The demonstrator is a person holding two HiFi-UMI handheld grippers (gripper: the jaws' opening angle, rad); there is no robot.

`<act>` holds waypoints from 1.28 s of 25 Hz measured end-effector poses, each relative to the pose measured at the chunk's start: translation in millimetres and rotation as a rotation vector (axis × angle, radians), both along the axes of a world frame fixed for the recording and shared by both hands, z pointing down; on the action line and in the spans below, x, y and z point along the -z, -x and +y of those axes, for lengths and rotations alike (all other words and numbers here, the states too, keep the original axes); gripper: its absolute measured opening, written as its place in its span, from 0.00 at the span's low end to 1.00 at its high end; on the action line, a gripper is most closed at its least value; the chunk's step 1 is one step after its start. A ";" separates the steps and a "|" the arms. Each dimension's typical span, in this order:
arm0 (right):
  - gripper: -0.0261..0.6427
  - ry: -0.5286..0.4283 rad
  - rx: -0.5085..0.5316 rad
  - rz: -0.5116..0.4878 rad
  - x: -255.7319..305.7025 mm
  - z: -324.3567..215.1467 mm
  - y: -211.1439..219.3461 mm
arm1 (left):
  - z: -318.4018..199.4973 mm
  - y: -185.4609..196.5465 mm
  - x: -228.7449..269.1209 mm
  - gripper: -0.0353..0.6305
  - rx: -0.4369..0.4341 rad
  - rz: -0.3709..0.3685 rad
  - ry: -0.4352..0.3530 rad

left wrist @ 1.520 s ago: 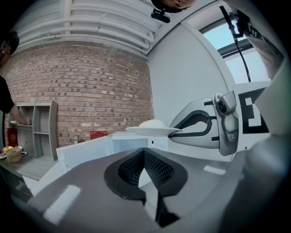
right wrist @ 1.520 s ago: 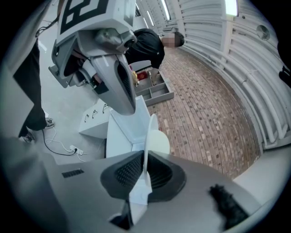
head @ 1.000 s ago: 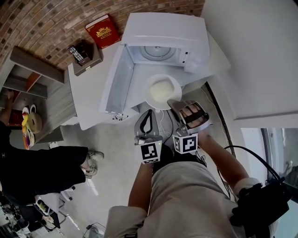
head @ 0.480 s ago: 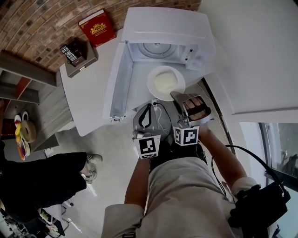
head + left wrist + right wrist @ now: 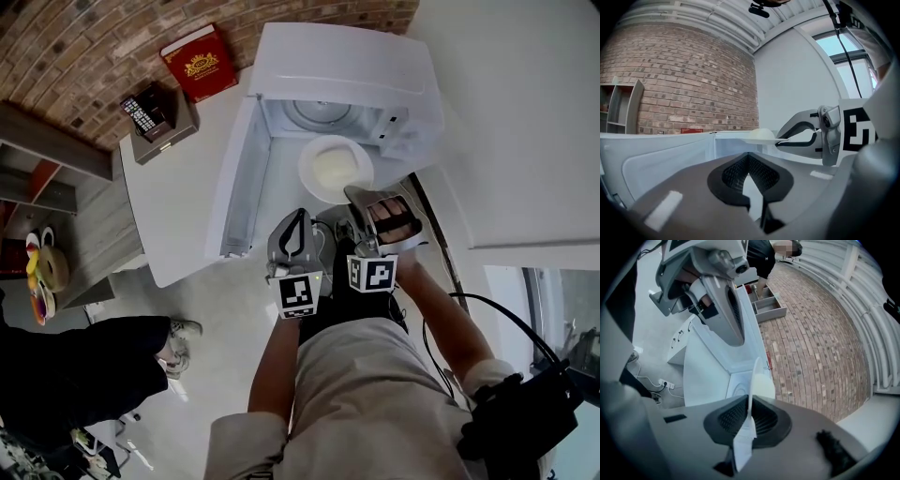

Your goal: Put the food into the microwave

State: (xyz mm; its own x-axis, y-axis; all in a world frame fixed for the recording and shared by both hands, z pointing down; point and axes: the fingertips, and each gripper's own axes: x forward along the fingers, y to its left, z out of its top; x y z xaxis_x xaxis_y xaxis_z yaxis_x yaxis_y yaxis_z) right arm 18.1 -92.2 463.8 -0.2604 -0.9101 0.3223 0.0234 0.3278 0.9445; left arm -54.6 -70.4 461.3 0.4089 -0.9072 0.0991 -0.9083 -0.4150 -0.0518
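"The right hand-held gripper [image 5: 351, 194] is clamping the near rim of the plate [image 5: 311, 180], isn't it? Why by the edge?"

"I'm guessing it's so the plate is riding level and the pale mound of food [image 5: 334, 169] isn't sliding off. The left hand-held gripper [image 5: 300, 216] is hanging just beside it, jaws together on nothing, probably leaving room."

"And where is the food sitting?"

"On the plate, ahead of the right jaws, at the mouth of the microwave [image 5: 347, 66]. I'd say it's not inside yet. The door [image 5: 242, 178] is standing wide open on the left, above the white surface [image 5: 178, 216]."
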 end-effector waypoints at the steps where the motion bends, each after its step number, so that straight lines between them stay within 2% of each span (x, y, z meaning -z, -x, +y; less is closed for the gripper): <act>1: 0.08 0.000 -0.002 -0.004 -2.6 -5.3 -0.9 | -4.6 -0.3 -1.9 0.06 0.006 0.000 -0.002; 13: 0.08 0.032 -0.019 -0.011 -39.2 -61.2 -11.7 | -53.4 -9.4 -28.3 0.06 0.026 -0.012 0.030; 18: 0.08 0.055 -0.043 -0.020 -51.8 -87.7 -17.9 | -75.8 -16.8 -38.9 0.06 -0.012 -0.063 0.024; 32: 0.08 0.116 -0.047 0.003 -80.1 -152.6 -22.8 | -139.6 -21.0 -62.6 0.06 0.007 -0.027 0.124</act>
State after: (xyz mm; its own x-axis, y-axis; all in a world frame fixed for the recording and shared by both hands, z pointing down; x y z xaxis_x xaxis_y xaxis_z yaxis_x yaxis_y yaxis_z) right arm 40.9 -244.9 543.8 -0.2173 -0.8779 0.4267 0.0080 0.4355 0.9001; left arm -33.6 -209.9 523.9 0.3985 -0.8899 0.2220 -0.9100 -0.4138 -0.0250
